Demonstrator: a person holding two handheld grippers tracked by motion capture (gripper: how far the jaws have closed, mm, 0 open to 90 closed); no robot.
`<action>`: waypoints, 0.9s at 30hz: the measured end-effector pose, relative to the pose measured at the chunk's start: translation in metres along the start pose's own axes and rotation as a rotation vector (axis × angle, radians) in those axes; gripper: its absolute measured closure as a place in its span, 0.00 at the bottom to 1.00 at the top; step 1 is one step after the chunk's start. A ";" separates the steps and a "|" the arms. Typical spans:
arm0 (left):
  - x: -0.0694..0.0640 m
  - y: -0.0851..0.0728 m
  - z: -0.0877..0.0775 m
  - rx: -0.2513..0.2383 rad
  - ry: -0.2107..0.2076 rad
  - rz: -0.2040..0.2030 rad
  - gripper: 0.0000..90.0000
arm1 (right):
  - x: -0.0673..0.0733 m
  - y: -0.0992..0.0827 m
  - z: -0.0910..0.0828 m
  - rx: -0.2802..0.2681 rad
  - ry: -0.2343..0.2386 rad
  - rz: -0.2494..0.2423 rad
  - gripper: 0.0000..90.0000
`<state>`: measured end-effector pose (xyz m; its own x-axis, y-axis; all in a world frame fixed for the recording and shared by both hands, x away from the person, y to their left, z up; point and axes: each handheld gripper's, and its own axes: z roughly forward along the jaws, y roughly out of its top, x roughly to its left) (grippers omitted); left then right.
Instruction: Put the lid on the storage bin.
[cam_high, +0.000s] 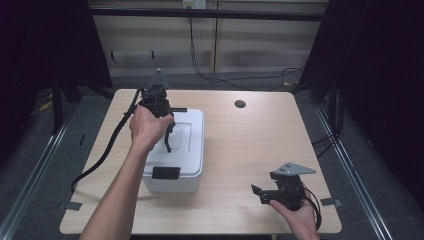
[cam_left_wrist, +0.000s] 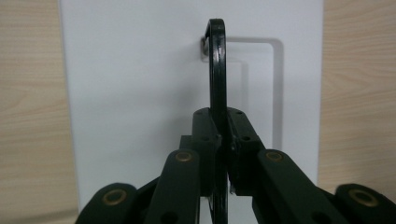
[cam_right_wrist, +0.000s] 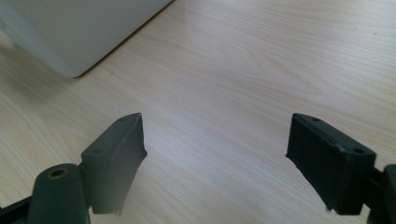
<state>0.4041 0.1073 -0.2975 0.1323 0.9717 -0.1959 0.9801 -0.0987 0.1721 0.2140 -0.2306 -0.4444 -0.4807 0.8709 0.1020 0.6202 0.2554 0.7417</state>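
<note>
Standing over a white lidded box (cam_high: 175, 150), the left hand-held gripper (cam_high: 167, 137) points down at the lid, held from above by the person's left hand (cam_high: 147, 127). In the left gripper view its two black jaws are closed on a thin black carrying handle (cam_left_wrist: 217, 70), which stands upright, edge-on, between the pads; the handle rises from the recessed rectangular panel in the middle of the lid, and a small metal pivot shows at its upper end. The white box sits on the left half of the light wooden bench (cam_high: 250, 145), its long side running away from the person, with a black latch (cam_high: 166, 173) on the near end wall. A black cable (cam_high: 107, 150) trails from the left hand-held gripper across the bench and off its left edge. The right hand-held gripper (cam_high: 257, 195) is held low over the near right corner of the bench by the person's right hand (cam_high: 300, 212), well apart from the box, its grey three-cornered plate on top. In the right gripper view its jaws stand wide apart with nothing between them, bare bench below, and a corner of the white box at upper left. A round dark hole (cam_high: 240, 104) lies in the bench near its far edge.
</note>
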 end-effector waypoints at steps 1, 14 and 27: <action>0.001 0.000 0.000 -0.009 0.003 0.004 0.92 | 0.000 0.000 0.000 0.000 -0.002 0.002 0.20; 0.007 0.003 -0.001 -0.024 -0.010 0.056 0.73 | 0.000 0.000 -0.001 -0.003 -0.002 0.004 0.20; 0.026 0.003 -0.013 -0.097 -0.139 0.109 0.38 | 0.000 0.000 0.000 -0.002 -0.001 0.001 0.20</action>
<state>0.4089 0.1350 -0.2894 0.2625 0.9167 -0.3011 0.9409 -0.1740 0.2905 0.2138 -0.2310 -0.4443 -0.4797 0.8715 0.1019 0.6195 0.2542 0.7427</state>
